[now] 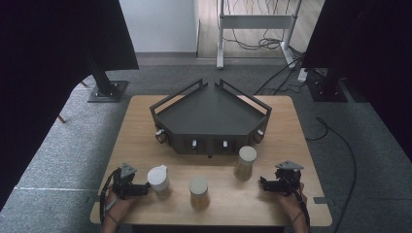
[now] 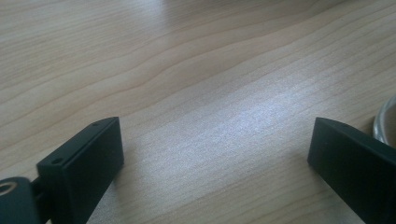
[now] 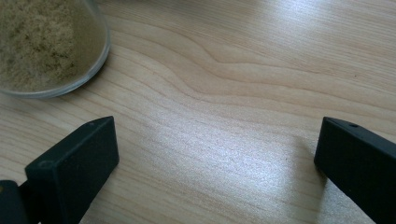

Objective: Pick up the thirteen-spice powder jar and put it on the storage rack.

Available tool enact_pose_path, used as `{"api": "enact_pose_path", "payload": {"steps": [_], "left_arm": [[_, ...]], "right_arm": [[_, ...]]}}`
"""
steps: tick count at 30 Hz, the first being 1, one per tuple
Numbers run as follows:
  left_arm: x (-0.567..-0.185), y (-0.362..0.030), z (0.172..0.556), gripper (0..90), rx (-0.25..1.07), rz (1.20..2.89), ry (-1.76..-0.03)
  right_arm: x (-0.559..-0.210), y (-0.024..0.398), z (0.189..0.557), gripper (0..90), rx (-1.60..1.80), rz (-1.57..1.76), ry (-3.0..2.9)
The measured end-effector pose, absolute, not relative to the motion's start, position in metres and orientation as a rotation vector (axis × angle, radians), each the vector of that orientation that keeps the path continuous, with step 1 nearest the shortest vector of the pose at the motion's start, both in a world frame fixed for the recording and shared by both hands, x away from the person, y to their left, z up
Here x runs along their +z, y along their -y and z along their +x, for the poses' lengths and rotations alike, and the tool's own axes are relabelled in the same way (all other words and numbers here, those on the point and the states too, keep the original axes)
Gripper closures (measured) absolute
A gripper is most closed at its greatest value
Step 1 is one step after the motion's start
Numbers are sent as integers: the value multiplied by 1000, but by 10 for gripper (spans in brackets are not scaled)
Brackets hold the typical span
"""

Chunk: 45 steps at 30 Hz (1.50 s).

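High view showed the left gripper (image 1: 145,188) lying low on the wooden table (image 1: 145,145), jaws spread wide and empty, with the white-lidded jar (image 1: 159,180) just beside its tips at about three o'clock from them; I could not tell whether they touched. In the left gripper view the jaws stood apart over bare wood, with a sliver of the jar's clear wall (image 2: 386,122) at the three o'clock edge. The right gripper (image 1: 266,184) rested near the table's five o'clock corner, likewise released and holding nothing; in the right gripper view a clear jar base (image 3: 46,46) filled with tan powder sat at eleven o'clock, apart from the jaws. Between the two grippers, at six o'clock on the table, stood a second jar (image 1: 198,192) with a beige lid, and a third jar (image 1: 245,162) stood farther toward the dark corner rack (image 1: 211,119), which took the table's twelve o'clock half. The white-lidded jar looked like rigid, smooth, clear plastic or glass, part-filled with powder, so probably moderately light yet slippery and top-heavy if tipped. The safest hold seemed to be across the straight wall below the lid, squarely at mid-height, since the lid's spout tab could pop open under a pinch.
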<state>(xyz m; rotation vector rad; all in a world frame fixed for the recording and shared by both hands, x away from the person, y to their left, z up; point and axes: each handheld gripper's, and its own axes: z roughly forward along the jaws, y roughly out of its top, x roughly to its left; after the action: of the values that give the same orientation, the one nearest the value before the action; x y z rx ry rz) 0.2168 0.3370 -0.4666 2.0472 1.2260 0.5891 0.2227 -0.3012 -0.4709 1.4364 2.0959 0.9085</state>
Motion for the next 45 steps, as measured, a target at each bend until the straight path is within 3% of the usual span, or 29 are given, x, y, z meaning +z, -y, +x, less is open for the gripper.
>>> {"api": "enact_pose_path", "payload": {"steps": [15,24,45], "left_arm": [[-475,-348,194,68,657,1944,-1092],[-476,-370,179,68,609,1826,-1033],[-473,-393,165,71,564,1739,-868]], "right_arm": [[-471,301,223,0,909,1436,-2096],[-471,301,223,0,909,1436,-2096],[-471,301,222,0,909,1436,-2096]]}}
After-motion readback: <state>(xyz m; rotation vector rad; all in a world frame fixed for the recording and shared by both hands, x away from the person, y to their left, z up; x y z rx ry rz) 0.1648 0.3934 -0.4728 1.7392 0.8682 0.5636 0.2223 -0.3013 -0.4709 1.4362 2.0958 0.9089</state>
